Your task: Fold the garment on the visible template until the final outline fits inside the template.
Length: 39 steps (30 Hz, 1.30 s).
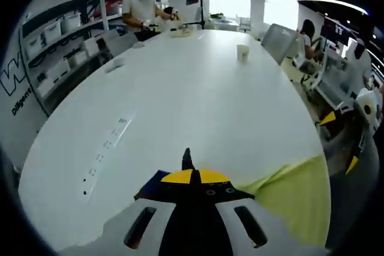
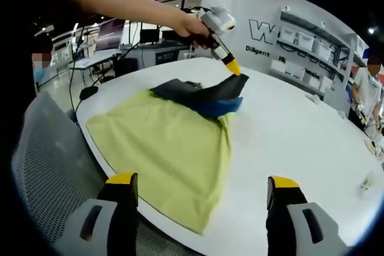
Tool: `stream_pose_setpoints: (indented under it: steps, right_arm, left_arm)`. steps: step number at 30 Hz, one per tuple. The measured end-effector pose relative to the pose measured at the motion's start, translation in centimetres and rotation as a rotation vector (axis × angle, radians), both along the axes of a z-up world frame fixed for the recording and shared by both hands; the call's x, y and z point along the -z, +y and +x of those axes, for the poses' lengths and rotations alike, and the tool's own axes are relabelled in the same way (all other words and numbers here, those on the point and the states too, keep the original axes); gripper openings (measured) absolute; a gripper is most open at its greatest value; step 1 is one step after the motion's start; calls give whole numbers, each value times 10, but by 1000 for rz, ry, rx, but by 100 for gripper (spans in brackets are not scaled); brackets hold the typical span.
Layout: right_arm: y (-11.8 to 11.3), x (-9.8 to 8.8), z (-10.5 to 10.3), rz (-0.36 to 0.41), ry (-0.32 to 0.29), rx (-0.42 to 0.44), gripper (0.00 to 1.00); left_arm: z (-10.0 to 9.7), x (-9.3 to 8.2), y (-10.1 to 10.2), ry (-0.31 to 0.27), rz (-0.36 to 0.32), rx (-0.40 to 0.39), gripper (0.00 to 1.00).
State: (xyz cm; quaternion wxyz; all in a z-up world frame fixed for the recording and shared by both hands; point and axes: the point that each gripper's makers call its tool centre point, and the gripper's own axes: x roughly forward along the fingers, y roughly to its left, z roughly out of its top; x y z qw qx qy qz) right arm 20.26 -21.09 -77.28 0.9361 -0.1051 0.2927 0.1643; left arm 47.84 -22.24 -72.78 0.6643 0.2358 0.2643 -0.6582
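Observation:
A yellow-green template sheet (image 2: 168,148) lies spread at the corner of the white table (image 2: 288,130). On its far part rests a dark garment (image 2: 192,93) with a blue inner side showing. My left gripper (image 2: 234,69), held in a person's hand, is shut on the garment's far edge and holds it lifted off the table. In the left gripper view the shut yellow tips of that gripper (image 1: 192,175) pinch a sliver of dark cloth, with the garment (image 1: 150,189) below left and the template (image 1: 297,199) to the right. My right gripper (image 2: 203,181) stands open above the template's near edge.
A paper cup (image 1: 242,52) stands far down the table, where a person (image 1: 141,7) works. Grey chairs (image 2: 42,160) crowd the table's edge. Shelves with bins (image 1: 57,34) line the wall. The right gripper (image 1: 340,141) shows at the right rim.

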Motion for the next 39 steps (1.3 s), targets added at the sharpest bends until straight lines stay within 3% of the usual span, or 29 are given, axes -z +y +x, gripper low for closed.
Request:
stream_pose_setpoints:
  steps: [1, 3, 5, 6, 8, 10, 15, 17, 20, 22, 24, 26, 29, 39]
  right_arm:
    - [0, 0, 0, 1, 0, 1, 88]
    - [0, 0, 0, 2, 3, 1, 88]
    - [0, 2, -1, -2, 10, -1, 87]
    - [1, 2, -1, -3, 10, -2, 87]
    - [0, 2, -1, -3, 10, 0, 87]
    - [0, 2, -1, -3, 12, 1, 87]
    - [-1, 3, -1, -12, 15, 2, 87]
    - [-1, 3, -1, -14, 17, 4, 87]
    - [-2, 3, -1, -14, 17, 6, 87]
    - [-2, 3, -1, -14, 18, 6, 87]
    - [-1, 2, 0, 17, 20, 15, 86]
    - [-5, -2, 3, 77, 12, 56, 88]
    - [-10, -3, 6, 92, 15, 64, 88]
    - [-12, -11, 39, 87, -23, 21, 87]
  left_arm:
    - [-16, -5, -4, 17, -23, 75, 5]
    - [-30, -6, -5, 21, -25, 141, 5]
    - [-40, -3, -5, 86, -35, 160, 5]
    - [-34, 2, -5, 59, -27, 145, 5]
    - [-2, 22, 4, -74, 82, 52, 5]
    - [21, 34, 11, -147, 145, -34, 5]
    - [27, 38, 1, -57, 48, -115, 4]
    - [28, 43, 3, -34, 63, -144, 4]
    - [25, 48, 1, -29, 58, -144, 5]
    - [30, 48, 4, -86, 63, -149, 8]
    - [31, 49, 8, -82, 64, -150, 10]
    - [32, 47, 15, -76, 62, -156, 10]
    - [34, 47, 27, -71, 64, -157, 10]
    - [44, 50, 81, -89, 120, -163, 10]
